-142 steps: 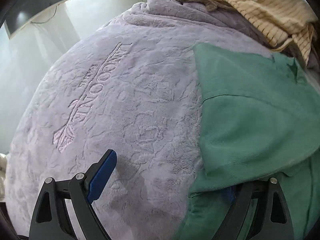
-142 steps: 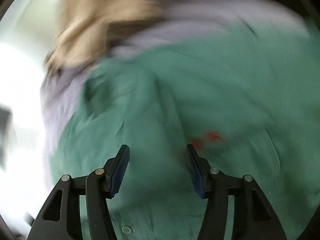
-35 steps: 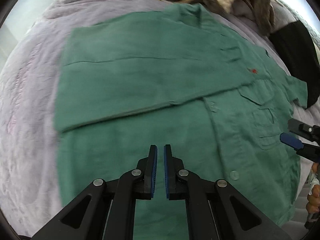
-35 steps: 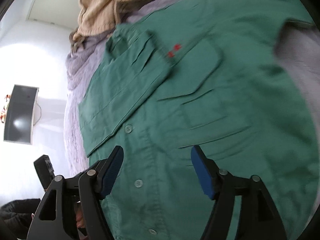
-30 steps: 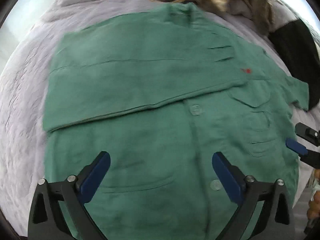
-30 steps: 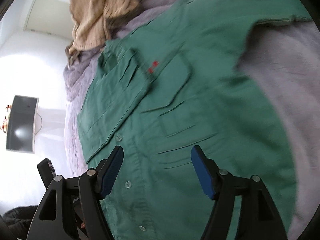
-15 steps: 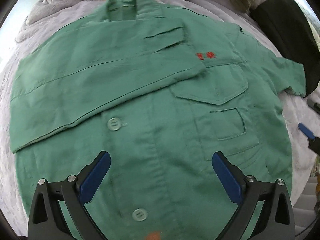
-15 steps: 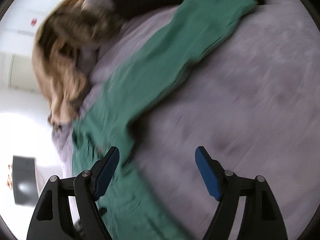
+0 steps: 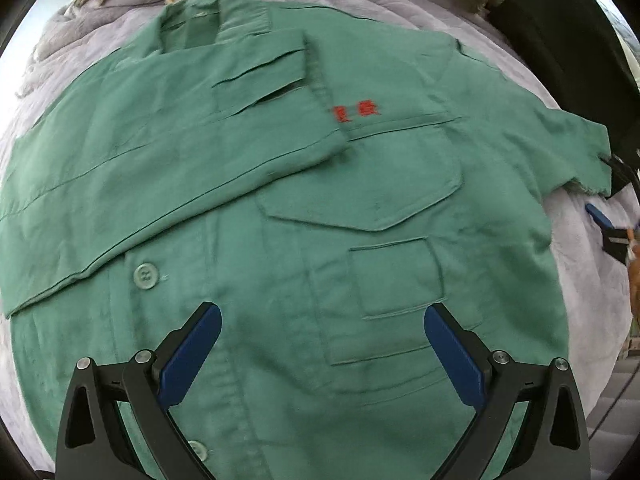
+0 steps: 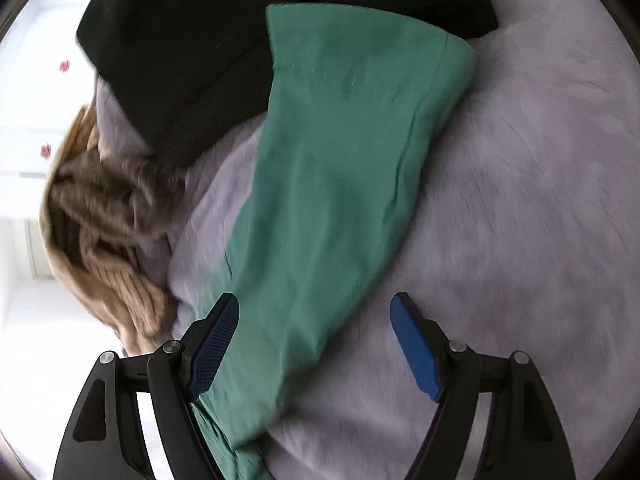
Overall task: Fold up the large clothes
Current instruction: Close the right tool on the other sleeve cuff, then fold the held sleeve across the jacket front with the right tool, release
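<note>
A green button-up work shirt (image 9: 280,184) with red embroidery lies face up on a lilac plush blanket (image 9: 588,240). Its one sleeve is folded across the chest (image 9: 140,168). Its other sleeve (image 10: 340,168) stretches out flat and shows in the right wrist view. My left gripper (image 9: 320,344) is open and empty above the shirt's lower front, near a chest pocket. My right gripper (image 10: 316,332) is open and empty just above the outstretched sleeve, and its blue tip shows in the left wrist view (image 9: 600,216) beside the sleeve cuff.
A black garment (image 10: 192,40) lies past the sleeve's cuff, partly under it. A tan knitted garment (image 10: 104,220) is heaped at the head of the blanket (image 10: 520,200). The bed's edge is at the right of the left wrist view.
My left gripper opened and moved in over the shirt's front. My right gripper swung away from the shirt body to the outstretched sleeve, staying open.
</note>
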A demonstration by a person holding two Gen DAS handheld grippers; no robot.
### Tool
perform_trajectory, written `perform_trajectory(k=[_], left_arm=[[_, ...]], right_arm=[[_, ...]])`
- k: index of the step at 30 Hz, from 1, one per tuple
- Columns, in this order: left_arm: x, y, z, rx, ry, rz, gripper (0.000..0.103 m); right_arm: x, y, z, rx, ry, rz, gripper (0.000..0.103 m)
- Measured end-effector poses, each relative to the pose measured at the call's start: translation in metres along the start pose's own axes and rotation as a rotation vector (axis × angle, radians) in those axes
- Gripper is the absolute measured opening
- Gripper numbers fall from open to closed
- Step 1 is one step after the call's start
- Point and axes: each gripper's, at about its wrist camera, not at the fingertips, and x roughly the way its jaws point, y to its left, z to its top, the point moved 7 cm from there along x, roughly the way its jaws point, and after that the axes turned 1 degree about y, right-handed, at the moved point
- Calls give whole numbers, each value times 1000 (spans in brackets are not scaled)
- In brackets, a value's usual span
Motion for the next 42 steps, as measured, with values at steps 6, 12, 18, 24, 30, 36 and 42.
perform_trajectory(k=[6, 12, 18, 24, 30, 36, 42], left_arm=[[7, -19, 19, -5, -16, -1, 102], [14, -23, 18, -57, -22, -18, 102], [11, -18, 7, -61, -14, -48, 102], [6, -2, 8, -102, -39, -64, 102], [-9, 29, 4, -108, -66, -79, 102], [-27, 91, -1, -177, -115, -29, 102], [-38, 167, -21, -281, -135, 75, 102]], right_arm=[[3, -5, 38, 89, -53, 43, 81], [13, -2, 44, 202, 41, 183, 21], [5, 36, 36, 101, 68, 279, 4], [4, 136, -10, -101, 186, 450, 4], [16, 252, -120, -501, 342, 493, 4], [66, 300, -285, -849, 537, 405, 5], [165, 231, -394, -952, 658, 63, 7]])
